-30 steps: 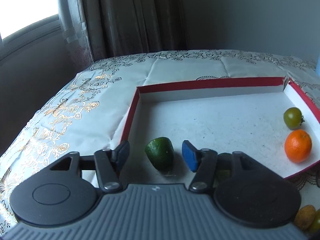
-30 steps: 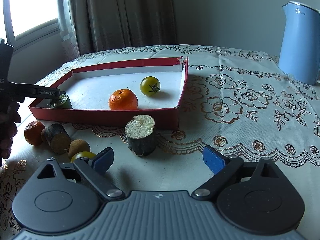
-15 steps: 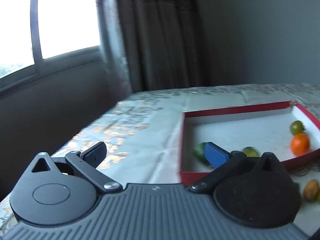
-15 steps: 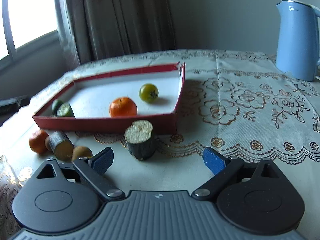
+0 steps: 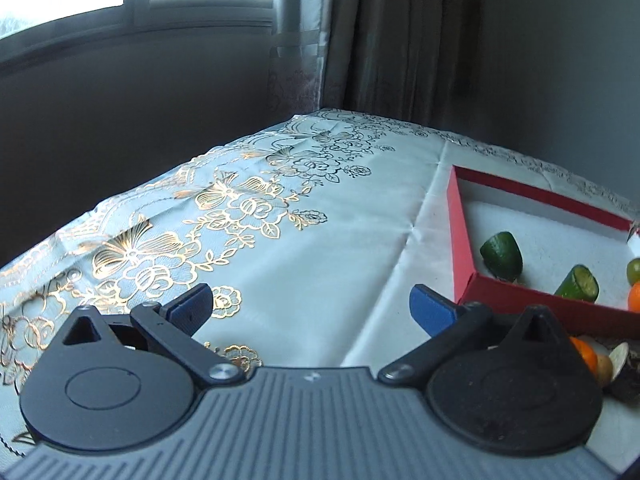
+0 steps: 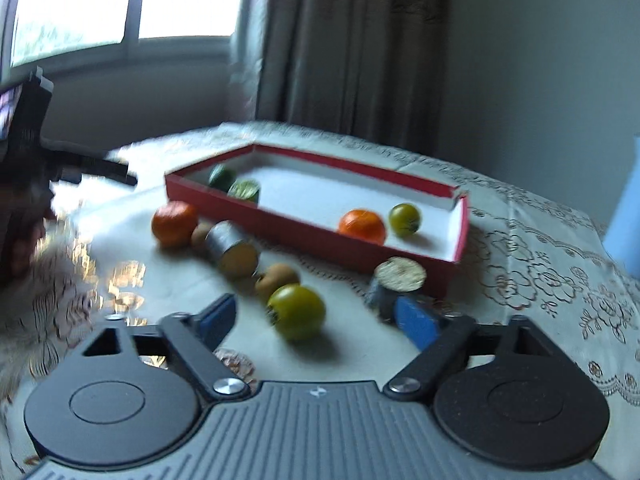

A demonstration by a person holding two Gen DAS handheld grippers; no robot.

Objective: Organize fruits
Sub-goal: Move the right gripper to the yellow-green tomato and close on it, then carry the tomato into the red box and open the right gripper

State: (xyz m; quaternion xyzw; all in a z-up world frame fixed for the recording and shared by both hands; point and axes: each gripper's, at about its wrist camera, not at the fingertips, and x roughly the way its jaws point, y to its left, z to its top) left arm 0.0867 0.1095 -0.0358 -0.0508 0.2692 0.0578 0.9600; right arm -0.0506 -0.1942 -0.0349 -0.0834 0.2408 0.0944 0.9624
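Note:
The red-walled tray (image 6: 312, 236) holds two green cucumber pieces (image 5: 502, 256) (image 5: 578, 288), an orange (image 6: 362, 226) and a green tomato (image 6: 405, 220). My left gripper (image 5: 312, 310) hangs wide open and empty over the tablecloth, left of the tray (image 5: 460, 240). My right gripper (image 6: 316, 322) is low in front of the tray, its jaws closing. A loose green tomato (image 6: 296, 312) lies between its fingers with gaps on both sides. Around it lie a brown fruit (image 6: 277, 280), two dark cut cylinders (image 6: 232, 248) (image 6: 394, 284) and an orange (image 6: 174, 224).
A blue kettle (image 6: 624, 220) stands at the right edge of the table. The other gripper and the hand holding it (image 6: 36, 168) show at the left in the right wrist view. Curtains, a window and a wall lie behind the table; its far left edge drops off.
The left gripper opened, left the cucumber piece in the tray and drew back to the left. The right gripper swung left to the loose fruits and its jaws narrowed around the green tomato.

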